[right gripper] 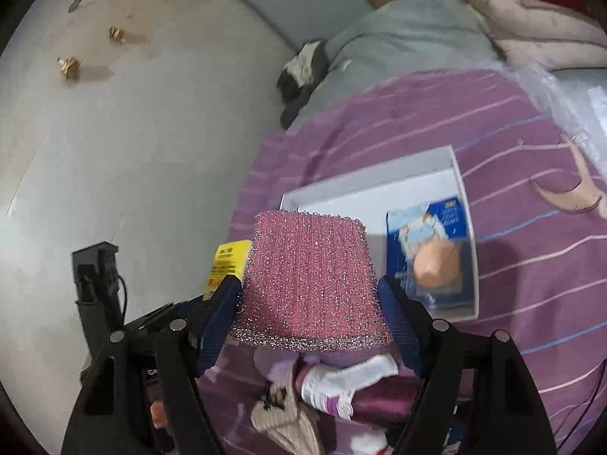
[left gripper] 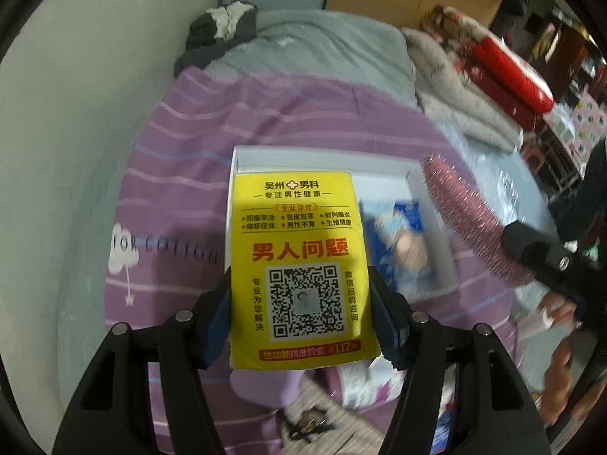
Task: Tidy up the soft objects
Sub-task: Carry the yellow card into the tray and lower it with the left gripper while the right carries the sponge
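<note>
My left gripper [left gripper: 301,299] is shut on a yellow tissue pack [left gripper: 303,265] with a QR code, held above the near left part of a white open box [left gripper: 242,159]. A blue packet [left gripper: 402,242] lies in the box's right side. My right gripper [right gripper: 309,311] is shut on a pink glittery sponge [right gripper: 311,276], held over the box's near left corner [right gripper: 292,201]. The sponge also shows in the left wrist view [left gripper: 463,216], to the right of the box. The yellow pack shows in the right wrist view [right gripper: 225,265] to the left.
The box sits on a purple striped sheet [left gripper: 182,189] on a bed. A grey pillow [left gripper: 326,49] and dark clothes [left gripper: 220,30] lie beyond. Socks [right gripper: 341,379] lie near my right gripper. The floor [right gripper: 114,151] is to the left. Quilts [left gripper: 455,87] lie right.
</note>
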`<state>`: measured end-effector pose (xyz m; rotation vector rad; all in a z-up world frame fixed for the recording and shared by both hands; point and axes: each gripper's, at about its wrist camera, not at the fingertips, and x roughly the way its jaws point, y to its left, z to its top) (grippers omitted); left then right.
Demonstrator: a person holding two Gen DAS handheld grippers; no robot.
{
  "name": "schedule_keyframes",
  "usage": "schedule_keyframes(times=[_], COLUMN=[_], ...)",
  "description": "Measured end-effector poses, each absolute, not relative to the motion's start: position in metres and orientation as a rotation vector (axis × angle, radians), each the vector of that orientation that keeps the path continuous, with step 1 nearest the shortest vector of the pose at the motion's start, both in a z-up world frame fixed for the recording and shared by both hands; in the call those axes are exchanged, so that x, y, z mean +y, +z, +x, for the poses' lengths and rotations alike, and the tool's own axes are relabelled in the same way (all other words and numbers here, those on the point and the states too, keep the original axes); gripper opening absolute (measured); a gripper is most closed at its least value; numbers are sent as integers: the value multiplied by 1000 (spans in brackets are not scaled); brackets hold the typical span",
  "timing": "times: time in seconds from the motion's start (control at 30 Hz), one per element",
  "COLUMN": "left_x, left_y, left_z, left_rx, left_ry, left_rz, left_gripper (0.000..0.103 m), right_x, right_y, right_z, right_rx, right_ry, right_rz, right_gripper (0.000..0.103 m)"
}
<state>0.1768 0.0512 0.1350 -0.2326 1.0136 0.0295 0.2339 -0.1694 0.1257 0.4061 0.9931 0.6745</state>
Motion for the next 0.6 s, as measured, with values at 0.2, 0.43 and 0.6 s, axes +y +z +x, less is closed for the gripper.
schedule_keyframes(times=[0.2,0.43,0.6], left_x=[49,49,50], left_y=[131,75,37], left_z=[193,210,222], left_rx=[991,1033,1069], left_ry=[12,40,77], left_rz=[-265,-265,-245], left_gripper=[65,65,65], right_x=[-161,-147,-145], right_y=[133,80,45], right_z=[245,252,259], right_rx=[946,934,958], right_ry=[630,629,583], right_rz=[494,628,612], right_gripper=[75,75,75])
